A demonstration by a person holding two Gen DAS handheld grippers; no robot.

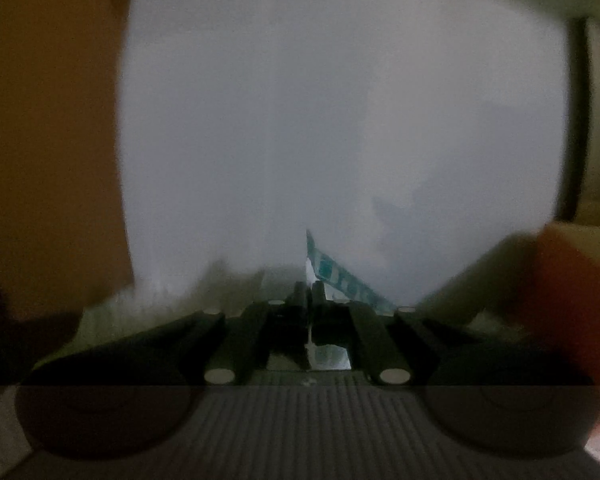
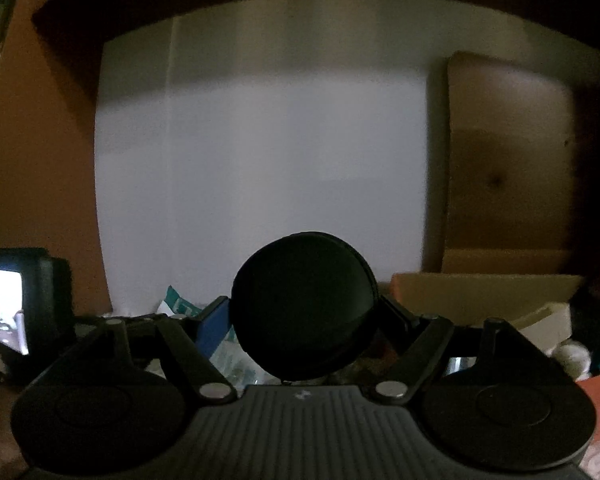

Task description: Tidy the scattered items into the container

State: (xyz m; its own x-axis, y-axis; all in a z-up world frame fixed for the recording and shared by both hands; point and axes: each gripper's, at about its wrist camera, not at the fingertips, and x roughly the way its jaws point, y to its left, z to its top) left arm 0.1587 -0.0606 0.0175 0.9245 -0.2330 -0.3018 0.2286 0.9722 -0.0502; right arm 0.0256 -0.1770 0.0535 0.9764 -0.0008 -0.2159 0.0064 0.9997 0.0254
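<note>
My left claw (image 1: 309, 292) is pinched on a teal-printed packet (image 1: 342, 278) at one o'clock, my right claw (image 2: 304, 312) clamps a round black case (image 2: 302, 308); each should release low inside the container, itself unidentifiable here.

No text, brand or number can be read. The teal-and-white printed packet (image 1: 342, 276) carries blurred markings, and the small lit screen (image 2: 5, 310) at far left shows nothing legible.

Left gripper (image 1: 309, 292) pinched nearly closed on a thin packet (image 1: 340, 276), blurred; right gripper (image 2: 304, 312) clamps a round case (image 2: 302, 304) toward 12 o'clock.
</note>
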